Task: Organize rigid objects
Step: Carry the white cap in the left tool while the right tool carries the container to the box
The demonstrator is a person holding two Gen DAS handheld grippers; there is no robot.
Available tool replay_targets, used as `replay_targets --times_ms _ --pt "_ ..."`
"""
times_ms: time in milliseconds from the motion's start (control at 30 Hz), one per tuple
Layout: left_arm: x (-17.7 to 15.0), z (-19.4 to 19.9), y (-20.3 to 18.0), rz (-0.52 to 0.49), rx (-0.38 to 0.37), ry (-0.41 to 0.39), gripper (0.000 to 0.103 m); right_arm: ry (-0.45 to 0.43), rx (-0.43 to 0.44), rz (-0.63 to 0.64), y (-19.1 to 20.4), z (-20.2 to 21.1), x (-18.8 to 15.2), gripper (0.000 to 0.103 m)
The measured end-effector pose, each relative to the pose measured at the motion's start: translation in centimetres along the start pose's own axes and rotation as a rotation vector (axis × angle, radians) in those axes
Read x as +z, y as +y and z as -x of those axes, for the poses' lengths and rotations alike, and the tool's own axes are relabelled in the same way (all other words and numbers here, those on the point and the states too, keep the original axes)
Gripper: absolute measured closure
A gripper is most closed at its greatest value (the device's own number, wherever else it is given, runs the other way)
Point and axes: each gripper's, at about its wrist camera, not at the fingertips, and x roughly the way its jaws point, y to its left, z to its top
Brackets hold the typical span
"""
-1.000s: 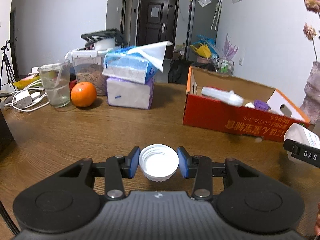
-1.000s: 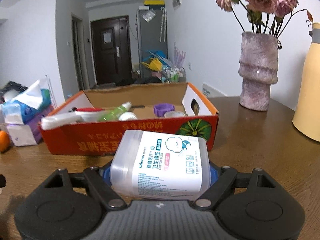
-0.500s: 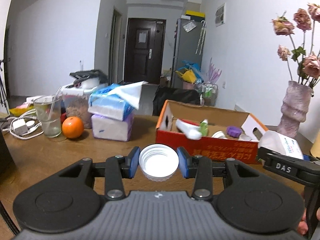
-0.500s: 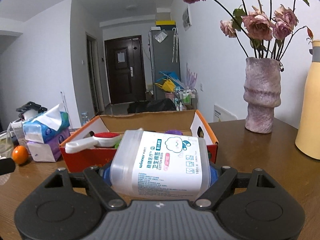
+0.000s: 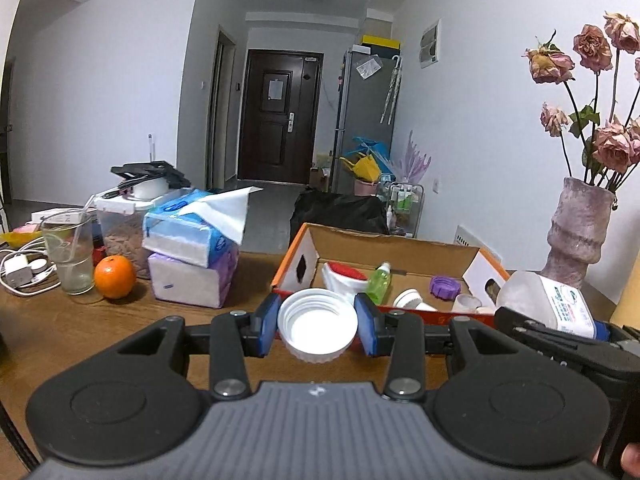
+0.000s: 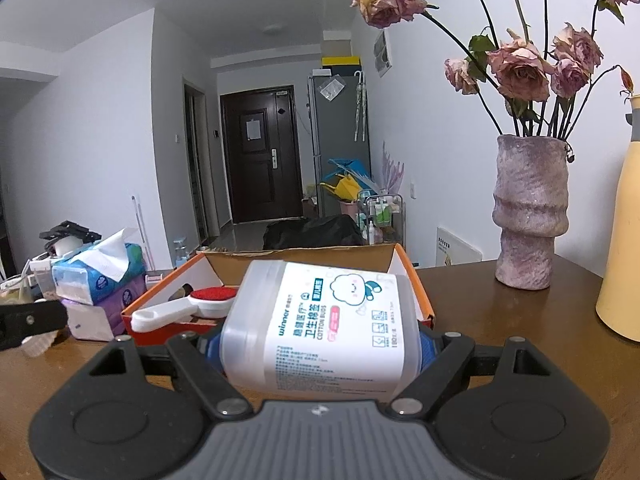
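A: What has the left claw [image 5: 317, 326] got?

B: A white screw lid [image 5: 317, 330], pinched between its blue pads [image 5: 267, 324] with the hollow side facing the camera. It is held above the wooden worktop [image 5: 80, 320], just in front of the orange cardboard box [image 5: 298, 264]

A: And the right claw [image 6: 320, 344]?

B: Clamped wide on a clear tub of cotton buds [image 6: 320, 328], lying on its side with the label up. It too is off the worktop, near the box's front wall. From the left view the tub [image 5: 540, 300] shows at the right edge

A: What lies in the box?

B: A white brush with a red pad [image 5: 344, 274], a small green bottle [image 5: 378, 282], a purple cap [image 5: 445, 286], and a couple of small white pieces I cannot name

A: Around it?

B: Left of the box, two stacked tissue packs [image 5: 192, 256], an orange [image 5: 115, 277] and a drinking glass [image 5: 72, 254]. To the right, a mauve vase [image 6: 528, 216] of dried roses, and a yellow flask [image 6: 622, 240] at the edge
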Motion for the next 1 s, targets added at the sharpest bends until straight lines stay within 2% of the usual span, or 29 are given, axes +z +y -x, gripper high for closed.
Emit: replay_targets --times_ms 767,1000 --pt "2.5 -9.1 -4.2 0.01 -0.039 0.002 0.062 -0.04 0.023 0.02 -1.3 -5.8 1.9 0.02" --pt "3.1 -12.0 -5.1 0.005 -0.029 0.007 0.062 -0.042 0.02 0.048 -1.1 -8.0 2.2 0.02"
